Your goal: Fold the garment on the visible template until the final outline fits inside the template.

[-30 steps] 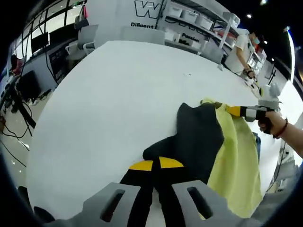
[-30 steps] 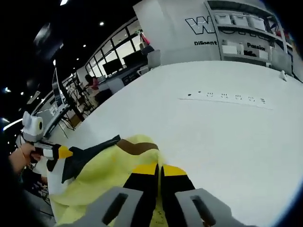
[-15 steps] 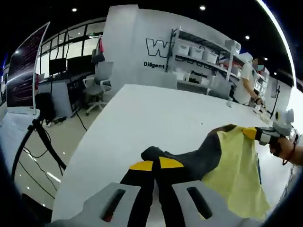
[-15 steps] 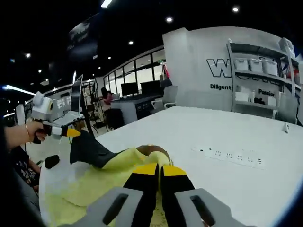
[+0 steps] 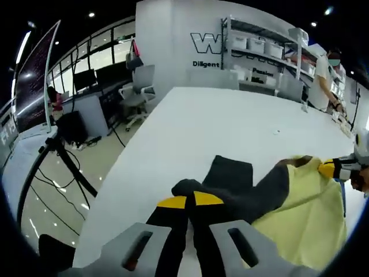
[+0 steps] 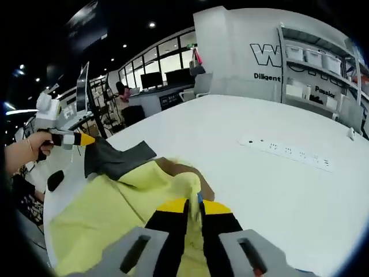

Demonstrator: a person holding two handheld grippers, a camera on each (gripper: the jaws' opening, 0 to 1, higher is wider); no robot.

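Note:
The garment is pale yellow (image 5: 305, 216) with a dark grey part (image 5: 239, 183). It hangs stretched between both grippers over the white table (image 5: 219, 121). My left gripper (image 5: 190, 200) is shut on the dark grey part at its near edge. My right gripper (image 6: 193, 205) is shut on a bunched yellow edge (image 6: 184, 183). In the right gripper view the yellow cloth (image 6: 109, 219) spreads to the left, and the left gripper (image 6: 85, 139), held by a hand, pinches the grey flap (image 6: 115, 158). In the left gripper view the right gripper (image 5: 330, 168) holds the yellow corner at the far right.
A white power strip (image 6: 288, 153) lies on the table (image 6: 230, 121) beyond the garment. A small dark patch (image 6: 55, 180) sits near the table's left edge. Office chairs (image 5: 138, 86), desks and shelving (image 5: 259, 49) stand past the table; a person (image 5: 326, 75) stands at the far right.
Both grippers keep their grip on the garment. It has been lifted and pulled wider between them, and the grey flap now spreads out flat beyond the left gripper. Both cameras have tilted.

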